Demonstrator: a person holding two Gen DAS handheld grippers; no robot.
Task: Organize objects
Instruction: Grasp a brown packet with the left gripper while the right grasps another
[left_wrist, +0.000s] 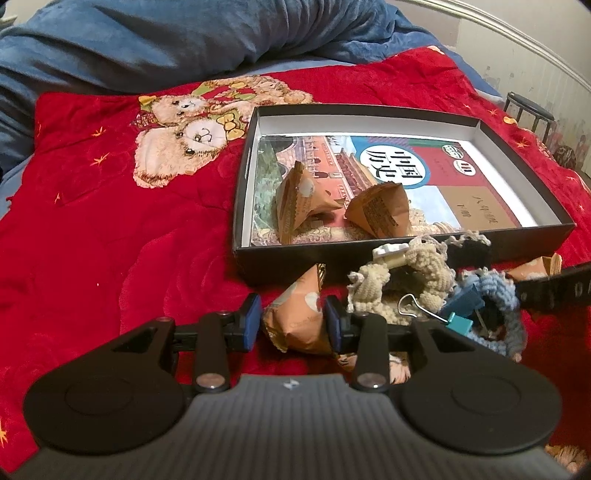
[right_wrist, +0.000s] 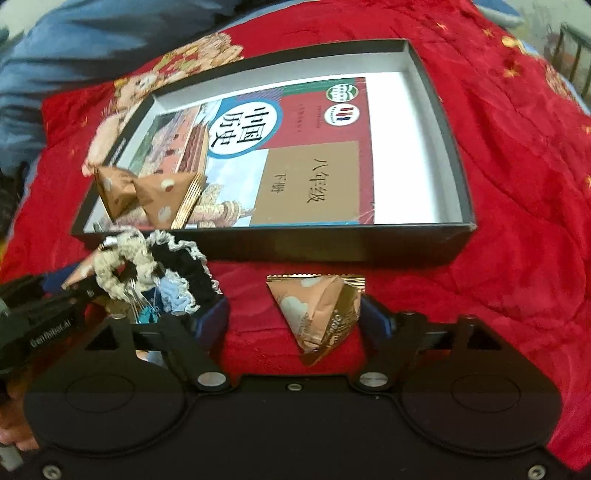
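Holding book (right_wrist: 258, 155) plus two brown packets (right_wrist: 147, 195): black box (right_wrist: 439, 114). Left tool (left_wrist: 293, 321) clamped on packet (left_wrist: 295, 325); right tool (right_wrist: 295, 317) apart.

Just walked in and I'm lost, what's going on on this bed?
A person with a gripper in each hand is sorting small things into a black box on the red blanket. The box holds a textbook and two brown triangular packets. The left gripper is clamped on another packet. The right gripper stands open around a fourth packet, pressing nothing. Crocheted scrunchies and binder clips wait beside the box.
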